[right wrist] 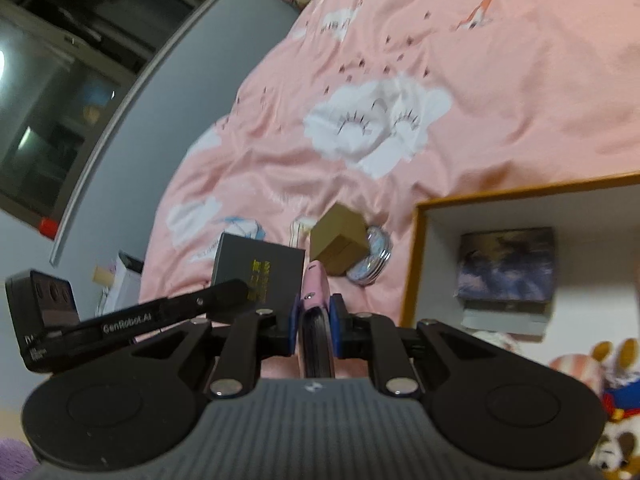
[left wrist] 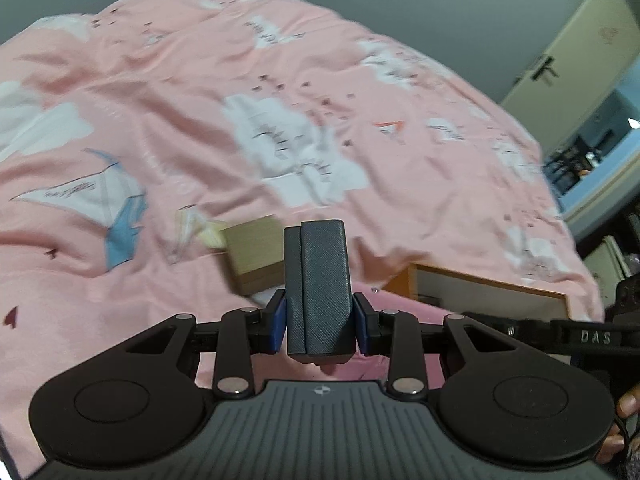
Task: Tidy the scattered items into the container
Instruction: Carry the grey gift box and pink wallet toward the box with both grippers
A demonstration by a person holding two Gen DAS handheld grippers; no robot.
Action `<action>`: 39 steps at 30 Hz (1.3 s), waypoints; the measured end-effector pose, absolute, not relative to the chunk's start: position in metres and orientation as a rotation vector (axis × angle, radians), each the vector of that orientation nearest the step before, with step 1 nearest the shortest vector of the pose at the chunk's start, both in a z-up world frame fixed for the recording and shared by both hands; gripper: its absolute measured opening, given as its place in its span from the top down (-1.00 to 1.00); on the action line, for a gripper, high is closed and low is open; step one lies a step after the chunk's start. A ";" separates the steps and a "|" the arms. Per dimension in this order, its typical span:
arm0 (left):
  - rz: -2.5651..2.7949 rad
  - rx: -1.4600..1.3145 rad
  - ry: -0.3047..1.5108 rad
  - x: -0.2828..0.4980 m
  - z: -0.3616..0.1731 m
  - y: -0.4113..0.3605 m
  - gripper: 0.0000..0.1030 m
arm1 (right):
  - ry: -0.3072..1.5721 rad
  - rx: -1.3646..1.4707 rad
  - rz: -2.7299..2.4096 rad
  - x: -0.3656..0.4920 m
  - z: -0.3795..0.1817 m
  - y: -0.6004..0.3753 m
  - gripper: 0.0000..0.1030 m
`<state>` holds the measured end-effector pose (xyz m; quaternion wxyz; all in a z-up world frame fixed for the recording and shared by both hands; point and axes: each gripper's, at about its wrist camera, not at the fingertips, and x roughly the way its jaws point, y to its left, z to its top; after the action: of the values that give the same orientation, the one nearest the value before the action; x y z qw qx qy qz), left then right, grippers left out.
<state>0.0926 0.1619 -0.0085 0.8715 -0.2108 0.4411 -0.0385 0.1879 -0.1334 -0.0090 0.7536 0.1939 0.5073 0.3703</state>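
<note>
My left gripper [left wrist: 319, 320] is shut on a dark grey textured box [left wrist: 318, 284] and holds it above the pink bedspread. My right gripper [right wrist: 316, 322] is shut on a thin pink item with dark page-like edges [right wrist: 317, 320]. The same grey box [right wrist: 258, 276], with gold print, shows in the right wrist view just left of the right gripper. The container, a white box with an orange-brown rim [right wrist: 416, 240], lies to the right and holds a dark blue patterned box [right wrist: 506, 276]. Its rim also shows in the left wrist view [left wrist: 480, 280]. A small brown cardboard box [right wrist: 340, 244] and a stack of round discs [right wrist: 372, 260] lie on the bedspread.
The pink cloud-print bedspread [right wrist: 400, 80] covers the bed. Plush toys [right wrist: 616, 400] sit at the right near the container. A window [right wrist: 60, 100] and grey wall stand on the left; a door [left wrist: 580, 48] is at the far right in the left wrist view.
</note>
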 end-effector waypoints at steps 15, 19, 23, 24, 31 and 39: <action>-0.318 -0.354 0.913 0.113 -0.001 0.087 0.25 | 1.095 0.444 0.622 0.216 0.000 -0.220 0.66; -0.351 -0.349 0.944 0.118 -0.010 0.078 0.25 | 1.149 0.462 0.611 0.230 -0.021 -0.222 0.66; -0.362 -0.340 0.969 0.124 -0.019 0.070 0.25 | 1.176 0.468 0.617 0.242 -0.035 -0.216 0.66; -0.364 -0.339 0.975 0.126 -0.021 0.069 0.25 | 1.183 0.474 0.623 0.244 -0.039 -0.215 0.66; -0.376 -0.327 1.001 0.134 -0.032 0.060 0.25 | 1.188 0.487 0.621 0.261 -0.059 -0.210 0.66; -0.386 -0.314 1.031 0.139 -0.045 0.050 0.25 | 1.166 0.407 0.536 0.266 -0.077 -0.205 0.55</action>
<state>0.1391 0.0495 -0.0447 0.8407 -0.1487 0.4876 -0.1825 0.2665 -0.2049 -0.0774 0.7818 0.1886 0.5401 0.2480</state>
